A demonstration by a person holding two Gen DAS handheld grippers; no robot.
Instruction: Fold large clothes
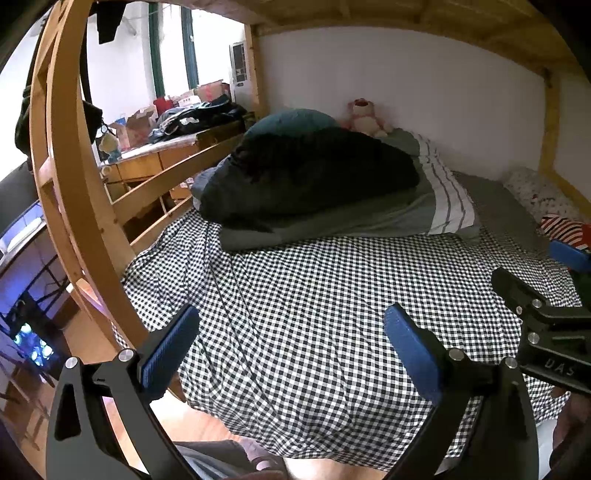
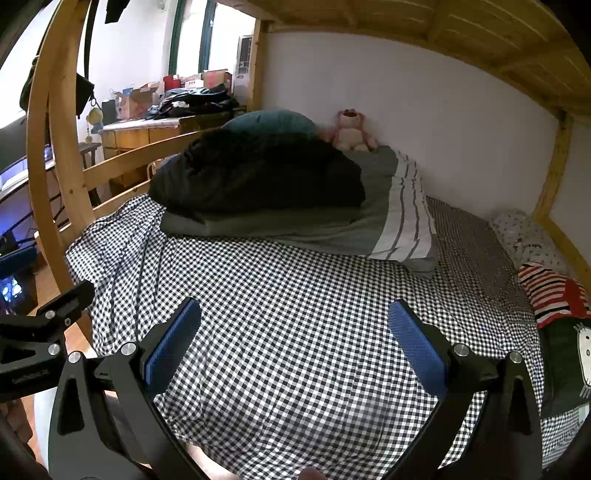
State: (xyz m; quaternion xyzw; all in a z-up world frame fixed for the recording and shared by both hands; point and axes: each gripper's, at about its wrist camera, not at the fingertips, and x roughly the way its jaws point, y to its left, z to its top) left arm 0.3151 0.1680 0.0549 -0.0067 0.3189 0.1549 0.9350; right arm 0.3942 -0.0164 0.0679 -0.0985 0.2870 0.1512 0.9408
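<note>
A bulky dark garment (image 1: 314,173) (image 2: 258,173) lies heaped on a folded grey striped quilt (image 1: 436,199) (image 2: 399,221) at the back of the bed. My left gripper (image 1: 291,314) hovers open over the black-and-white checked sheet (image 1: 314,295), well short of the garment, with nothing between its blue pads (image 1: 173,347). My right gripper (image 2: 294,307) is open too and empty, over the same sheet (image 2: 295,295). Each gripper's black body shows at the edge of the other's view. A red-striped and dark green piece of clothing (image 2: 557,317) lies at the bed's right end.
A wooden ladder and rail (image 1: 70,206) (image 2: 51,184) border the bed's left side, and the upper bunk's slats (image 2: 480,33) hang low overhead. A pink plush toy (image 1: 365,114) sits by the wall. A cluttered desk (image 1: 173,144) stands beyond the rail. A person's knee shows below.
</note>
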